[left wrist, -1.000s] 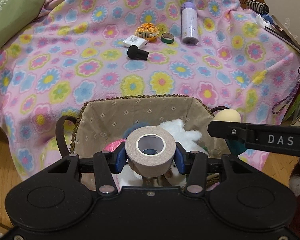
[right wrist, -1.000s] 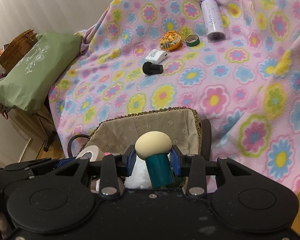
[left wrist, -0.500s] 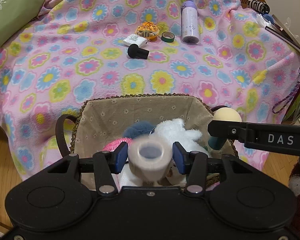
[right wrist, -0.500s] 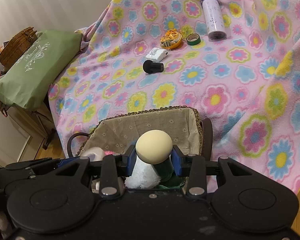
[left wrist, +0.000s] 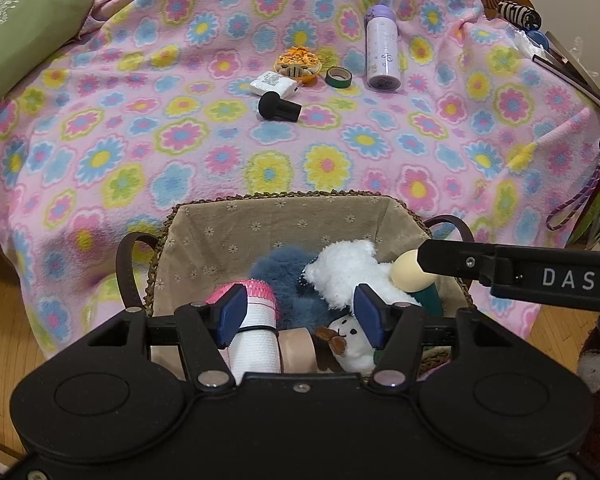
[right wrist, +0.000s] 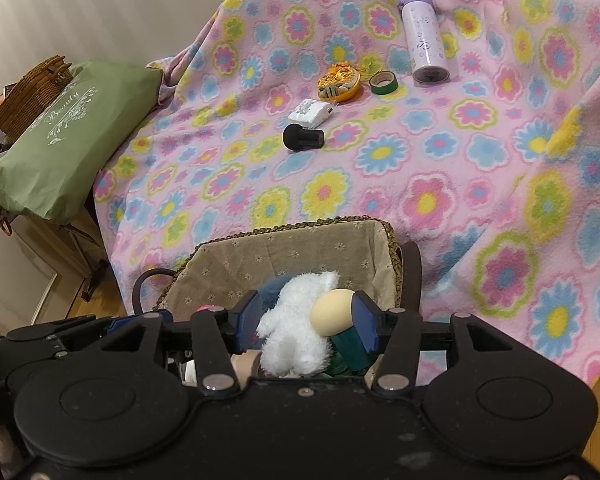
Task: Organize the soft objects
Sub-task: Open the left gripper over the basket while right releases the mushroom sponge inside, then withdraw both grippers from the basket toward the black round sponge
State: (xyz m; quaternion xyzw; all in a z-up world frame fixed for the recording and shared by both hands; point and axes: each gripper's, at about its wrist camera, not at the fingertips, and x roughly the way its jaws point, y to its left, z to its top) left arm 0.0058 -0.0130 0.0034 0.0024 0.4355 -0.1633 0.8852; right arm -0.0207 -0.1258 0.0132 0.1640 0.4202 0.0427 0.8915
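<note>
Beige tape roll (left wrist: 296,344) lying in lined basket (left wrist: 284,216), left gripper (left wrist: 300,316) spread apart

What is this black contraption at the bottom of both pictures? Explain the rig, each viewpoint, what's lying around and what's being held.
There is no robot here. A person holds a two-finger clamp in each hand, with a wide-angle camera on each one looking forward along its fingers. One picture is from the left gripper, the other from the right gripper. The black shapes are the tools' own bodies and the blue tips are their pads.

Both hover over a lined basket at the edge of a flowered blanket. In the basket lie a white plush toy, a blue fluffy thing, a beige tape roll and a cream-headed sponge. Further back on the blanket are a black sponge, a white packet, a green tape ring and a purple bottle.

Both grippers are open and hold nothing.
</note>
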